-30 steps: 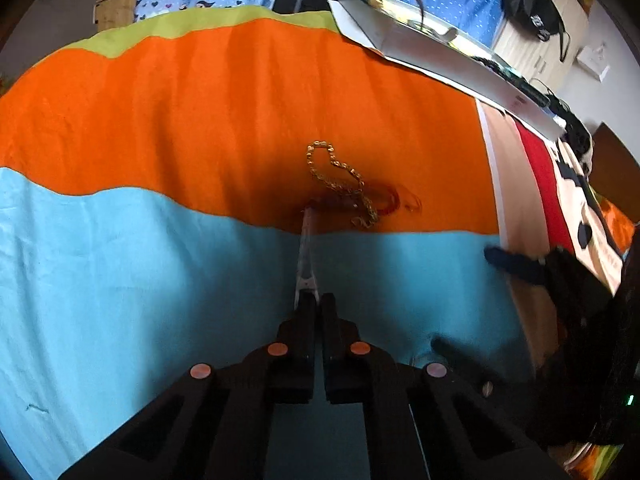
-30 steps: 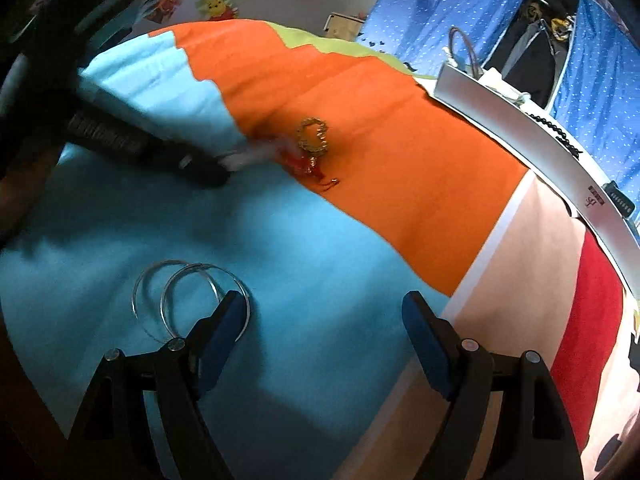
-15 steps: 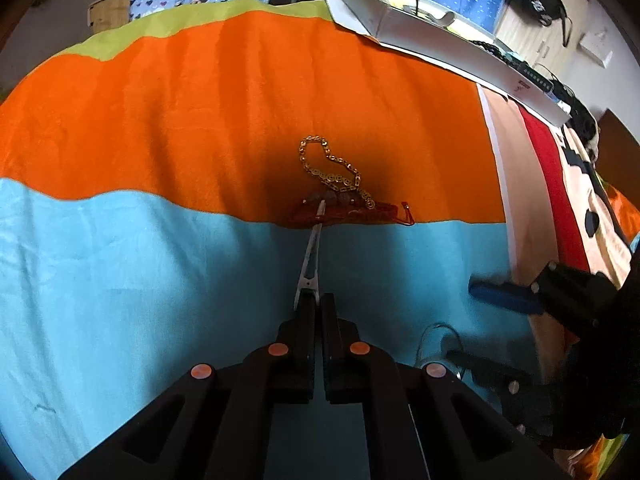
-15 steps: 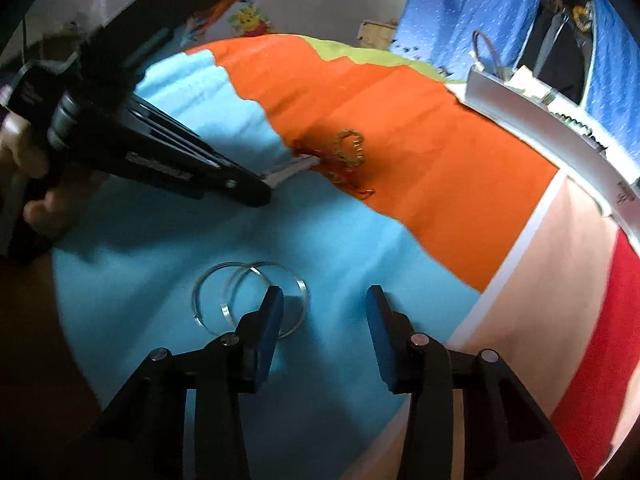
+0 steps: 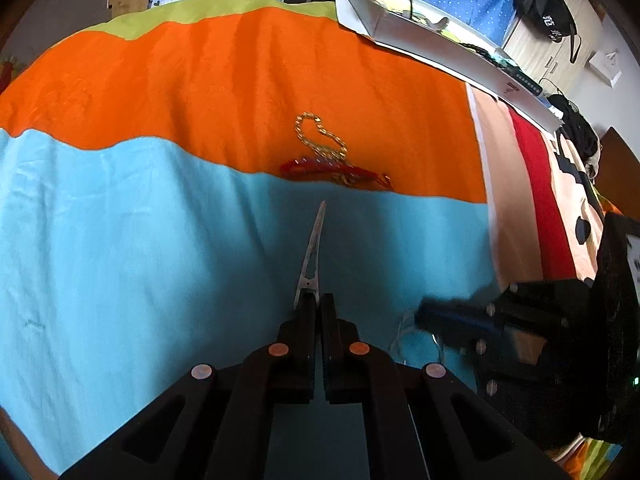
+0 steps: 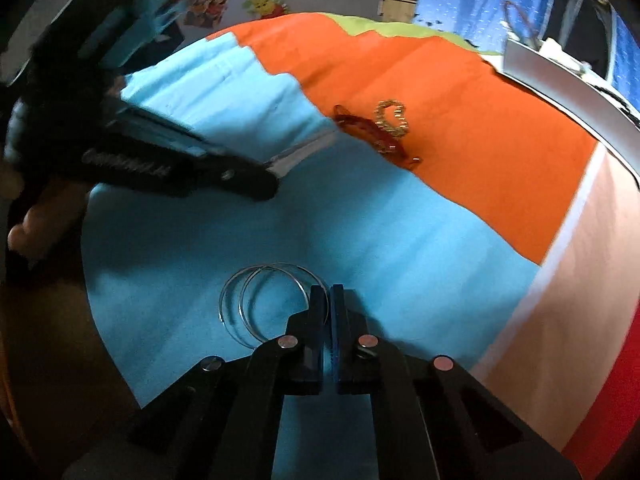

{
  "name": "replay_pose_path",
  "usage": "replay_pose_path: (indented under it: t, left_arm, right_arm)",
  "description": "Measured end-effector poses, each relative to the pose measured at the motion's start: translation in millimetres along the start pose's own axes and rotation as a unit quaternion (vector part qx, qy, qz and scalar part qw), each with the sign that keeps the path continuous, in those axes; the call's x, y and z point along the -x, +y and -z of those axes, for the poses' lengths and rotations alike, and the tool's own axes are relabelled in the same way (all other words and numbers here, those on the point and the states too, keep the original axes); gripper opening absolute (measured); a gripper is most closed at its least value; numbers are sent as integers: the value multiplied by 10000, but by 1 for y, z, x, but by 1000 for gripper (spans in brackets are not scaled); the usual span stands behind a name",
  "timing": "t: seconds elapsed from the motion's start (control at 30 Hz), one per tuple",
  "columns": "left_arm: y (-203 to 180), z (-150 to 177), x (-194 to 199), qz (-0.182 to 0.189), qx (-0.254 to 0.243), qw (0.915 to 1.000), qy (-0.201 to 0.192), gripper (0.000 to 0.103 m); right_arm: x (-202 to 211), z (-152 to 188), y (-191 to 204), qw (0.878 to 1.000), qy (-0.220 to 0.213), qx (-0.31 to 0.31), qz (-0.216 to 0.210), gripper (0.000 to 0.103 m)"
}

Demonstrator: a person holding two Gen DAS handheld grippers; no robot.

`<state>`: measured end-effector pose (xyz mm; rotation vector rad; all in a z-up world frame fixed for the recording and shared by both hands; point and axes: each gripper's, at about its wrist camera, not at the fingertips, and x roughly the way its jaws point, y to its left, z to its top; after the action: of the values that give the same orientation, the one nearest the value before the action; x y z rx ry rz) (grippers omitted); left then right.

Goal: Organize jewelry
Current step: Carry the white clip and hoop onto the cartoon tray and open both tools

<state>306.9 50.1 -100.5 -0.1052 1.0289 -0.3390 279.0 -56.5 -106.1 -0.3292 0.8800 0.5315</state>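
Observation:
A gold chain bracelet and a red beaded bracelet lie on the orange band of the cloth; both also show in the right wrist view, gold chain, red bracelet. My left gripper is shut on a silver metal clip whose tip points at the red bracelet, a short way back from it. Two silver bangles lie overlapping on the blue band. My right gripper is shut on the bangles' right rim.
A long white box with clutter lies at the far edge of the striped cloth. Beige and red bands run along the right. The left gripper and hand cross the left of the right wrist view.
My left gripper drew the clip back from the red bracelet toward me. My right gripper moved onto the silver bangles and closed from open to shut on their rim.

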Motion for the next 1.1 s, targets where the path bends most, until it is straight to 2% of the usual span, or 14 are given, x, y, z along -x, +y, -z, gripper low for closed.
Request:
replay_pose_path:
  t: [0.2,0.4,0.6,0.8,0.97,1.1]
  left_arm:
    - [-12,21,15,54,73,10000,-6,3]
    - [-36,12,25,112,-59,9998,-170,3]
    - [-69,-39,39,286,-311,9978,-516,3]
    - [-110,-122,47,421,-732,9915,-994,3]
    - [-142,-202,32,664,-718,9874,-1245,3]
    - [-157,-242,8,1000,-633,9872,-1074,3]
  right_arm:
    - [27,6,-14,9973,-399,-134,600,2]
    - [63,7,-38,9902,-902,-228,1044,2]
    - [107,-4,-71,9765,-1504,-367,1499,2]
    - [153,-52,-128,9638,-1934,-556,1747,2]
    - [170,-104,-201,9581,-2005,-802,1881,2]
    - [160,-137,-267,9579,-1777,-1296,1845,2]
